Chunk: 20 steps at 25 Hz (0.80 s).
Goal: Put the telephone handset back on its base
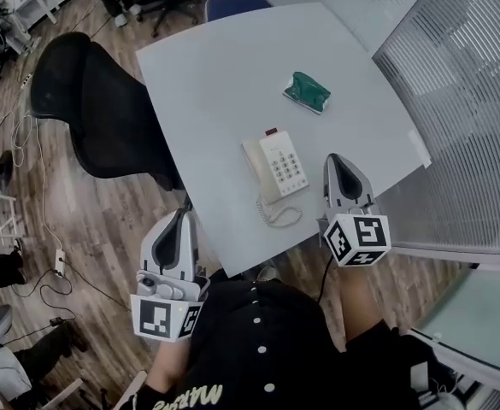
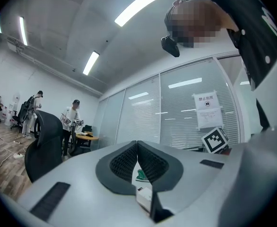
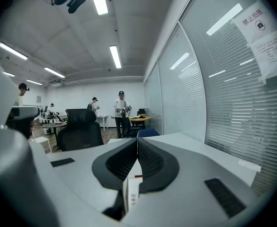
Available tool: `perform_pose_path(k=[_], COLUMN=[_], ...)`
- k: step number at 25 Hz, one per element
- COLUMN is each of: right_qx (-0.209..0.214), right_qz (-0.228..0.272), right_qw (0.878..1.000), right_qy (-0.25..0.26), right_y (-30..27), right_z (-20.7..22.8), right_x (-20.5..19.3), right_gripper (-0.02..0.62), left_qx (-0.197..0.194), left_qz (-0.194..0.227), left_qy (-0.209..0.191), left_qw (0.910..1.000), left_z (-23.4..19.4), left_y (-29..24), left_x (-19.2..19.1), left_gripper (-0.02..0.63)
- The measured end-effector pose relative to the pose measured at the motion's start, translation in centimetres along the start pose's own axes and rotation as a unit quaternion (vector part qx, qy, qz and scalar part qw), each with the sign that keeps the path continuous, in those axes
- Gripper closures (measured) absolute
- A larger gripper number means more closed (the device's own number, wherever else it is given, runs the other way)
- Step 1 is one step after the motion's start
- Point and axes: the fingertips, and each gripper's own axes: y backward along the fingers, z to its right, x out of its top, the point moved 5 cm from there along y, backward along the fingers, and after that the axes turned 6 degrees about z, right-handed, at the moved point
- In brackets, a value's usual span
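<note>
Head view alone: coiled cord [image 1: 281, 217] at telephone [image 1: 277, 167]; gripper views: jaws together

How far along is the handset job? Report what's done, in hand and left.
Done: the handset looks seated on the telephone base, cord coiled at its near end. In hand: nothing; left gripper and right gripper are both shut and empty, off the phone. Left: nothing visible.

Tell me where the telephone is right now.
In the head view the telephone sits near the front edge of the white table, just left of the right gripper, with the crumpled green item farther back.
</note>
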Motion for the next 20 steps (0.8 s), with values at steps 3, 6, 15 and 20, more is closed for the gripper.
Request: perform_pose_path(k=[3,6,15,20], right_qx=[-0.016,-0.011,0.036,0.043], right_qz=[0.036,0.063,0.096,0.107], right_qw=[0.999,0.998,0.995,0.993], right_qy=[0.014,-0.006,0.007,0.008], right_y=[2.0,3.5,7.2,9.3], right_z=[0.5,0.6,0.5,1.0], right_x=[1.8,3.4,6.2,7.6], right_gripper=[0.566,0.566,0.566,0.566], left_qx=[-0.005,-0.004,-0.009,-0.002], left_qz=[0.013,0.026,0.048,0.057], left_qy=[-0.012,-0.021,-0.05,-0.06], left_qw=[0.9998,0.9994,0.9976,0.9966], left_z=[0.7,1.0,1.5,1.0], left_y=[0.4,0.7,1.4,1.9], left_x=[0.9,1.9,3.3,4.3], left_gripper=[0.591,0.59,0.59,0.589])
